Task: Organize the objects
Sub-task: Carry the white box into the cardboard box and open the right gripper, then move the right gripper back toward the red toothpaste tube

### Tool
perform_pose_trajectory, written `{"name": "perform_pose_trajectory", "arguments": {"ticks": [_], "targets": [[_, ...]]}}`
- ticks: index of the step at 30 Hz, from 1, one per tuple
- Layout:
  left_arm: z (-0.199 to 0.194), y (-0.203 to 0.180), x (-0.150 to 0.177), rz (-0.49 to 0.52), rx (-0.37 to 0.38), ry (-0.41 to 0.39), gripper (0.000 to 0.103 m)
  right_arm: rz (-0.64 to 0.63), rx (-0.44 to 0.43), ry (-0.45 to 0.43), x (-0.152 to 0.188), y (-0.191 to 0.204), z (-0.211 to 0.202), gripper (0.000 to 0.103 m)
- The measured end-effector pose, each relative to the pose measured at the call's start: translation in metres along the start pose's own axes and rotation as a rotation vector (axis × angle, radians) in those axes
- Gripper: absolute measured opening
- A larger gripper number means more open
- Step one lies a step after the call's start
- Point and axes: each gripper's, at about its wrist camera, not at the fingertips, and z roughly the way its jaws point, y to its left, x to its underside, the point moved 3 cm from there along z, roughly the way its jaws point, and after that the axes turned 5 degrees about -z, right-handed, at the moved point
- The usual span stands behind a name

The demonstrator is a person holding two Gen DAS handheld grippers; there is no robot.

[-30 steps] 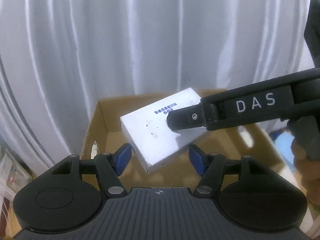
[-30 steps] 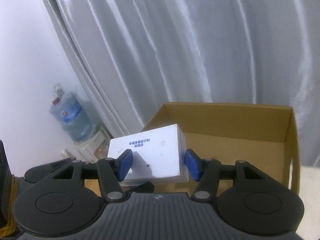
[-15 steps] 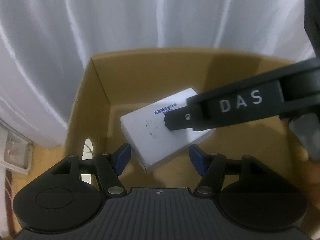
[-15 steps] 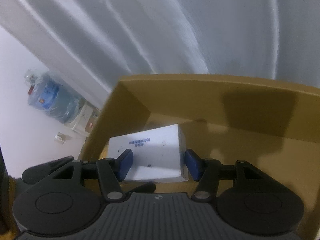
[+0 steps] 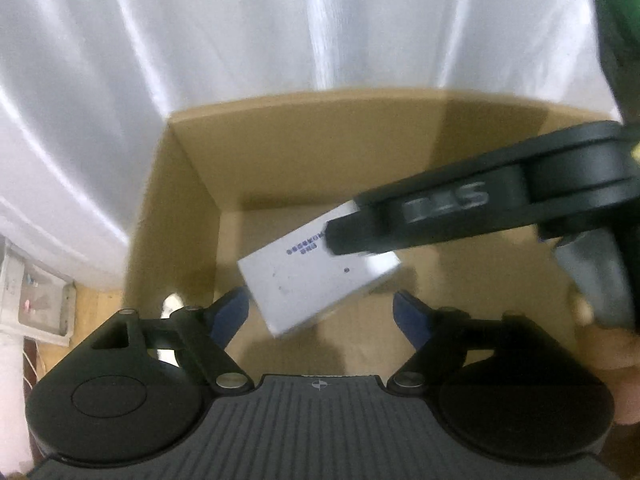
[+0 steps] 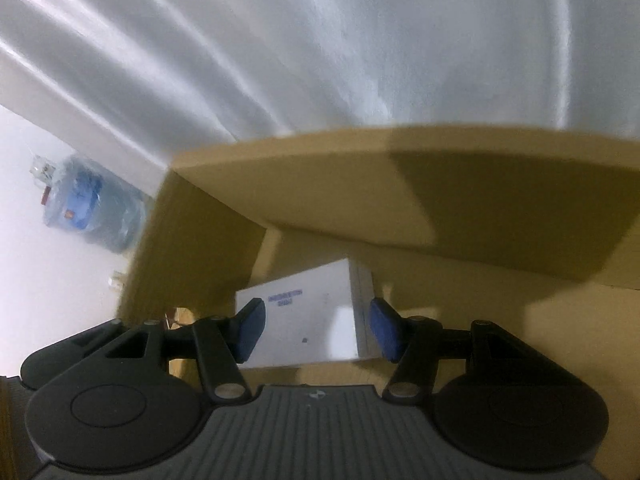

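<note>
- The white box [image 5: 316, 280] is the thing getting organized here, a flat carton with a line of small blue print on its top face, sitting tilted down inside the open cardboard box [image 5: 312, 160].
- Closest to the left wrist camera, the left gripper [image 5: 322, 312] has its jaws opening right now. The blue pads [image 5: 228, 314] are clear of the white box; only its near corner pokes in between them, and the right-hand pad has a plain gap to it.
- From the right wrist view, the right gripper [image 6: 316, 330] is clamped across the white box [image 6: 304, 320], blue pads [image 6: 250, 328] pressed on both short sides, so that's the one actually holding it.
- In the left view you can see that same right gripper's black finger reaching in from the right and lying over the far end of the white box, with blurry white lettering on its arm.
- A bit of the person's hand [image 5: 612, 344] shows at the right edge, below that arm.
- Further back is the cardboard box's far wall, partly in shadow on the right side.
- Behind everything hangs a shiny white curtain [image 5: 280, 32].
- Way off to the left in the right view there's a big blue water jug [image 6: 92, 204] against a white wall.
</note>
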Motion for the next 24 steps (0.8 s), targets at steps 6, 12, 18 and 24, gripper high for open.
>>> {"name": "perform_pose_trajectory", "arguments": {"ticks": [6,12,18,24], "targets": [[-0.082,-0.005,0.021,-0.044,0.067,-0.139,0.086,-0.011,-0.057,-0.112,0.030,0.020,-0.081,0.070],[-0.174,-0.002,0.086,-0.048,0.100,-0.320,0.094,-0.094,-0.098,-0.235,0.083,0.052,-0.174,0.075],[-0.205,-0.010,0.157,-0.035,0.102,-0.426,0.096,-0.137,-0.178,-0.359,0.152,0.062,-0.242,0.077],[-0.162,-0.048,0.234,-0.004,0.132,-0.364,0.092,-0.057,-0.136,-0.346,0.234,0.053,-0.220,0.077]]}}
